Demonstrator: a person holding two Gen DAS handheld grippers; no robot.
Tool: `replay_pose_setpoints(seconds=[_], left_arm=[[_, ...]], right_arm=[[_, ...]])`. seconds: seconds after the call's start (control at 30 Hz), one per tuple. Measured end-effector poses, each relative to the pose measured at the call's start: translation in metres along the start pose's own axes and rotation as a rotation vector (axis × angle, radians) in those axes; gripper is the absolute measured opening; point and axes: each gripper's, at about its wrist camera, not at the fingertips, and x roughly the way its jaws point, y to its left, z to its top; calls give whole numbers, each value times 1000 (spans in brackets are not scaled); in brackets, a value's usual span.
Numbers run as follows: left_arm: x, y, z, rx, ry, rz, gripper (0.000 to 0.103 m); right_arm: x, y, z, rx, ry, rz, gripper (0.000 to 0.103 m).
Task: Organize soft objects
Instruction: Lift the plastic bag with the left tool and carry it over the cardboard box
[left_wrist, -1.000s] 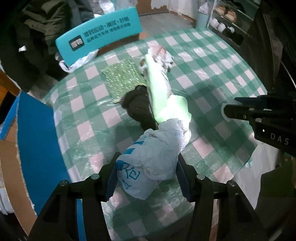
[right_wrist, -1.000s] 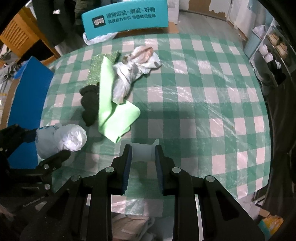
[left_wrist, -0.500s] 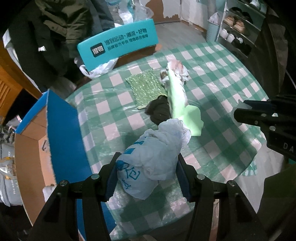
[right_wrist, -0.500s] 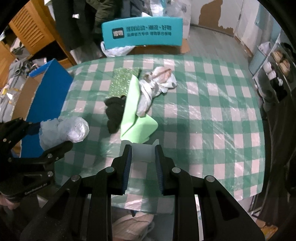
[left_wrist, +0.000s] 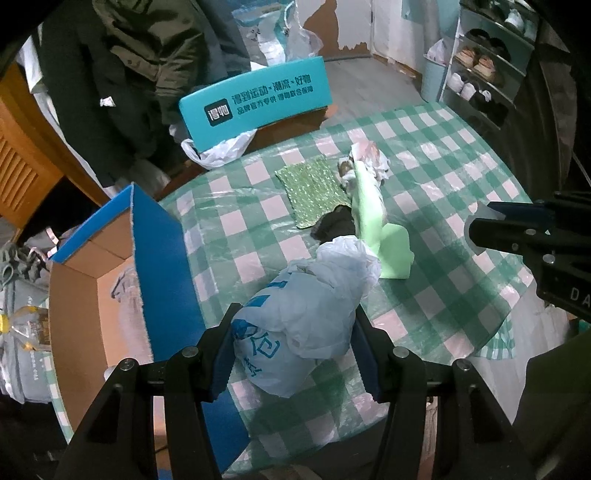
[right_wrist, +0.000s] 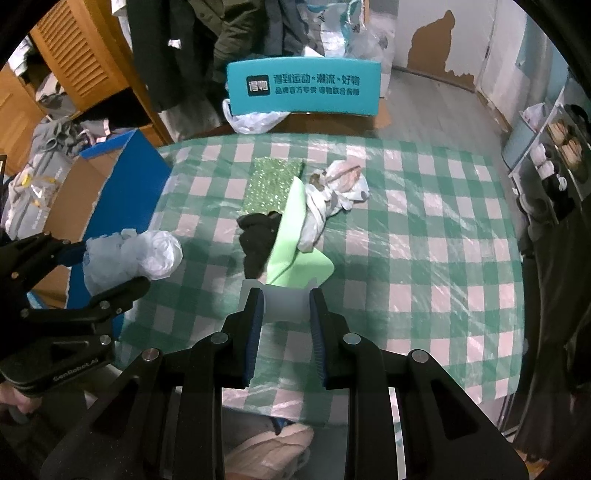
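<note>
Left wrist view: left gripper (left_wrist: 295, 350) jaws clamp a white plastic bag (left_wrist: 299, 314) (blue print) above the table (left_wrist: 461, 266); right gripper (right_wrist: 286, 314) jaws pinch something pale, perhaps plastic.

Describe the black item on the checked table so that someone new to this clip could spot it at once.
Start at the round table with the green-and-white checked cloth. Near its middle lies a cluster of soft things; the black cloth is the crumpled dark lump on the cluster's left, against the pale green sheet. It is the only black piece there.
</note>
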Motion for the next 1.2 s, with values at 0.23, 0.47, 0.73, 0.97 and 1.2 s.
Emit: replay_pose_setpoints(seconds=[0.23, 0.47, 0.73, 0.97, 1.2], left_arm=[[-12, 9, 0, -17, -21, 7, 58], [-23, 20, -4, -34, -40, 19, 58], [-33, 39, -11, -62, -57, 37, 58], [-42, 61, -19, -95, -71, 52, 58], [-49, 85, -29, -137, -82, 71, 58]], right_arm=[[-8, 12, 6, -20, -17, 10, 23], [-11, 29, 12, -47, -28, 23, 23], [-14, 52, 21, -79, -37, 43, 23], [-16, 76, 30, -109, -44, 68, 23], [-14, 104, 37, -143, -49, 88, 23]])
